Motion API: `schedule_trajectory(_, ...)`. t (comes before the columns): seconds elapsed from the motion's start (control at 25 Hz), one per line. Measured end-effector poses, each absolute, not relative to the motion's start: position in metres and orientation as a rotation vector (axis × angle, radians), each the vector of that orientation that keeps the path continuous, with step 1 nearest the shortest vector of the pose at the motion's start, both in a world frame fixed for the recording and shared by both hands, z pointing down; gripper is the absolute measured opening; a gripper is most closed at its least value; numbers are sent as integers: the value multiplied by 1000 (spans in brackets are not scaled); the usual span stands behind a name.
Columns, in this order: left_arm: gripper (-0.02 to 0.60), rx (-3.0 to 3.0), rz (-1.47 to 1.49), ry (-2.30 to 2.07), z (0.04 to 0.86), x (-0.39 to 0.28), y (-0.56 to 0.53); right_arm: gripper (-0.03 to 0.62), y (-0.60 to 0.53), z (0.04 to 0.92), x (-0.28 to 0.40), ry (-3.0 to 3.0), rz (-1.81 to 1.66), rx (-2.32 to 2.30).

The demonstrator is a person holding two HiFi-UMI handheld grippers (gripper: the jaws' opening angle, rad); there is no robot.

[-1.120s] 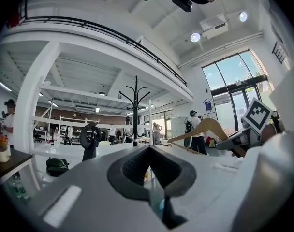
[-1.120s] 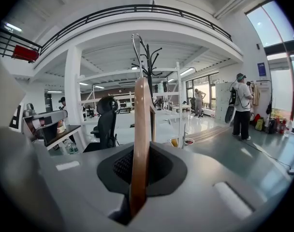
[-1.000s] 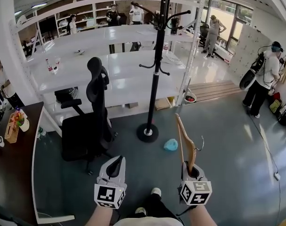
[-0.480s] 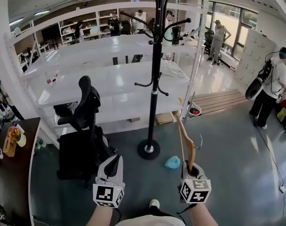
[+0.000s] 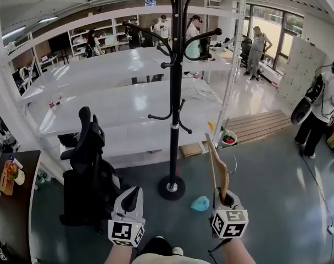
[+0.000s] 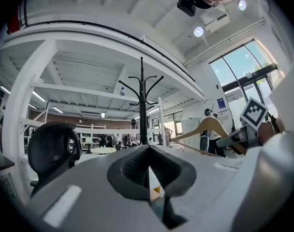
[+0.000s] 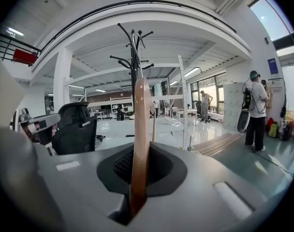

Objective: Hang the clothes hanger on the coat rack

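A black coat rack stands on a round base straight ahead, its curved hooks at the top and mid-height; it also shows as the coat rack and the coat rack. My right gripper is shut on a wooden clothes hanger that points up and forward, its metal hook to the right. In the right gripper view the wooden hanger runs up between the jaws. My left gripper is shut and holds nothing, low to the left of the rack's base.
A black office chair stands left of the rack. A teal object lies on the floor near the base. White shelving runs behind. Several people stand at the back and at the right. A dark desk is at far left.
The view has come closer to the coat rack, which now looms taller and nearer. Both grippers keep their pose, the hanger still held upright in the right one.
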State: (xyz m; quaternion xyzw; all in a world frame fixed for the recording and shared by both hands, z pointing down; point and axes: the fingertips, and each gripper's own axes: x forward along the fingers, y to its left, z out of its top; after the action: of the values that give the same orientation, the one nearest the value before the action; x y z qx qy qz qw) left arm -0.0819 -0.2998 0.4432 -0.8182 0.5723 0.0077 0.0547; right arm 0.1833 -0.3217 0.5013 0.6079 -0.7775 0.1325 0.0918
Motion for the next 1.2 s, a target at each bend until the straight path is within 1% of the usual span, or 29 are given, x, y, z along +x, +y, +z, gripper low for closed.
schedule_trajectory(0.36, 0, -2490, 19, 1687, 429, -86, -409, 35, -422, 481, 177, -2294, 349, 1846)
schedule_trajectory(0.64, 0, -2497, 32, 1659, 419, -100, -478, 34, -505, 427, 176, -2280, 189, 1893)
schedule_trajectory(0.96, 0, -2542, 18, 1611, 421, -101, -518, 34, -574, 360, 160, -2329, 123, 1867)
schedule_trajectory(1.2, 0, -2556, 2, 1552, 418, -98, -531, 34, -622, 334, 147, -2351, 140, 1819)
